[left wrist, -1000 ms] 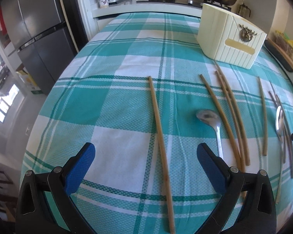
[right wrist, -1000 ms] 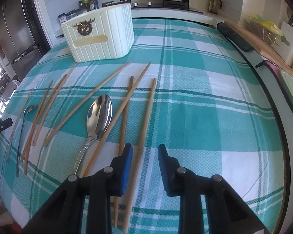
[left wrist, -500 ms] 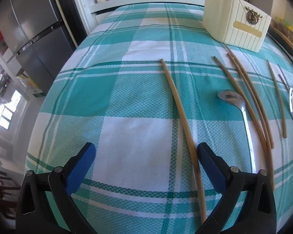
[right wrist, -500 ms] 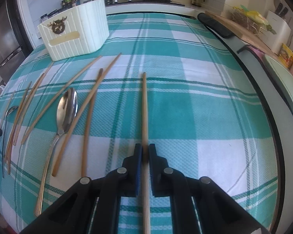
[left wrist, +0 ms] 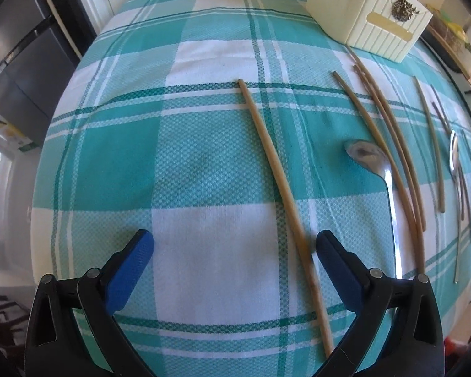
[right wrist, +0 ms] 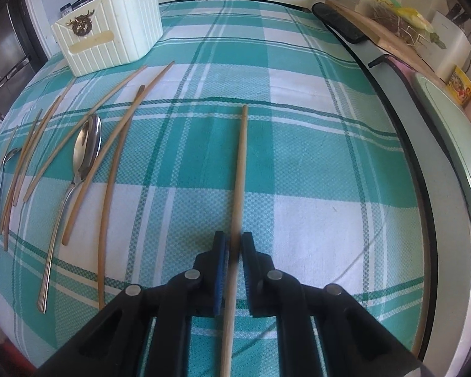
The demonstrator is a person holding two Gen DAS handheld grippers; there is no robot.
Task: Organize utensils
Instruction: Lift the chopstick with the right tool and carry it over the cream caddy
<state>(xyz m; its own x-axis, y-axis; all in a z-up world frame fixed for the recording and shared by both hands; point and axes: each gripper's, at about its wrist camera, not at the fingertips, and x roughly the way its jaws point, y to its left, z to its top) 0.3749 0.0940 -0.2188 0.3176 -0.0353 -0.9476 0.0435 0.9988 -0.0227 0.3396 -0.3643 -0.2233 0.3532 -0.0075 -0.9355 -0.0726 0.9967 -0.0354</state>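
Wooden chopsticks and metal spoons lie spread on a teal-and-white checked cloth (left wrist: 204, 163). My left gripper (left wrist: 234, 235) is open wide just above the cloth, astride one lone chopstick (left wrist: 273, 169) that runs close to its right finger (left wrist: 329, 248). My right gripper (right wrist: 234, 238) has another chopstick (right wrist: 240, 172) between its pads. Its jaws are opening, with a thin gap showing on each side of the stick. A cream ribbed utensil holder (left wrist: 370, 22) (right wrist: 110, 40) stands at the far side.
Several more chopsticks (right wrist: 110, 194) and a large spoon (right wrist: 86, 147) lie left of my right gripper. A small spoon (left wrist: 365, 154) lies right of my left gripper. A counter edge (right wrist: 424, 163) borders the right; a fridge (left wrist: 18, 62) stands far left.
The left gripper came lower and across until the lone chopstick lay between its fingers. The right gripper closed on its chopstick, carried it right of the others, and its jaws have since loosened slightly.
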